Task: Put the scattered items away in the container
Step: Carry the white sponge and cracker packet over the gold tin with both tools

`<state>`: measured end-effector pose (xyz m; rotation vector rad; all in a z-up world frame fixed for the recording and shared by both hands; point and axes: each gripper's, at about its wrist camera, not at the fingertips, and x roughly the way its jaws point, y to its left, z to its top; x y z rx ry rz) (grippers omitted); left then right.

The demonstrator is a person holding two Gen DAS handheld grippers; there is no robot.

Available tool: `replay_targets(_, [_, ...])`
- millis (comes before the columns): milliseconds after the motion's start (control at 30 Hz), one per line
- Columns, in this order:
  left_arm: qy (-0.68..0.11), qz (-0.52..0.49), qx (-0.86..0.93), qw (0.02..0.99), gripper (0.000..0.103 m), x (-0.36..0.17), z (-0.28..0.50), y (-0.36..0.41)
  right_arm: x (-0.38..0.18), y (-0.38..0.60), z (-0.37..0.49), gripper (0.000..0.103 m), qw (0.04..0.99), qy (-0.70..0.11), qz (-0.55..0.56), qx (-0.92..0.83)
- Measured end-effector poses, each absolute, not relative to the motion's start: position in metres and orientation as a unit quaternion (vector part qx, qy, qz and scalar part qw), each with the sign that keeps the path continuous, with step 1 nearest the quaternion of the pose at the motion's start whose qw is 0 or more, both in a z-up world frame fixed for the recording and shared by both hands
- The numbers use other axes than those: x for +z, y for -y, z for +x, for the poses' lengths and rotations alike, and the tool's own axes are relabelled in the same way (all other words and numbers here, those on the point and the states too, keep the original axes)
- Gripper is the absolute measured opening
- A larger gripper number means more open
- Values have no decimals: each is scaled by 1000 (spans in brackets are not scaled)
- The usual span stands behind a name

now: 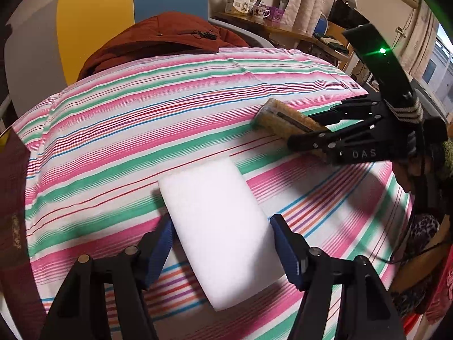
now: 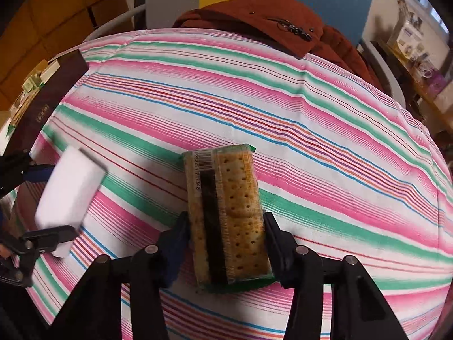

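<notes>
One white sponge (image 1: 223, 235), one cracker packet (image 2: 228, 221), two hand-held grippers.

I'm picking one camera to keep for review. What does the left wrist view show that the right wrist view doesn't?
Only the left wrist view: the right gripper seen from outside, with a green light on its body.

Only the right wrist view: the cracker pack's barcode and holed crackers, and a dark box with items inside.

Both: the white block between the left gripper's fingers, the pack in the right gripper, the striped cloth, a rust-red jacket.
</notes>
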<state>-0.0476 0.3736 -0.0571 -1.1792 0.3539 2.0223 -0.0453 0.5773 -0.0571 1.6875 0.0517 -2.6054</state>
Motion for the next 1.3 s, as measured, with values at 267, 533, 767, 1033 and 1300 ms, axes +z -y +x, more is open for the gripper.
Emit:
replay_targets(267, [-110, -444, 806, 375, 68, -54, -46, -343, -57, -565, -39, 50, -40, 25, 534, -844])
replay_targets(533, [-89, -419, 824, 371, 68, -42, -39, -313, -55, -539, -24, 50, -63, 106, 483, -867])
replay_targets(767, [-68, -389, 846, 358, 68, -21, -36, -272, -55, -507, -6, 49, -50, 204, 417, -884])
replay_targets(1033, [-38, -369, 872, 319, 68, 0, -44, -211, -29, -444, -26, 49, 8, 209, 385, -899])
replay_targets(1300, [6, -339, 901, 272, 68, 31, -61, -132, 4, -353, -67, 49, 96, 185, 360, -909])
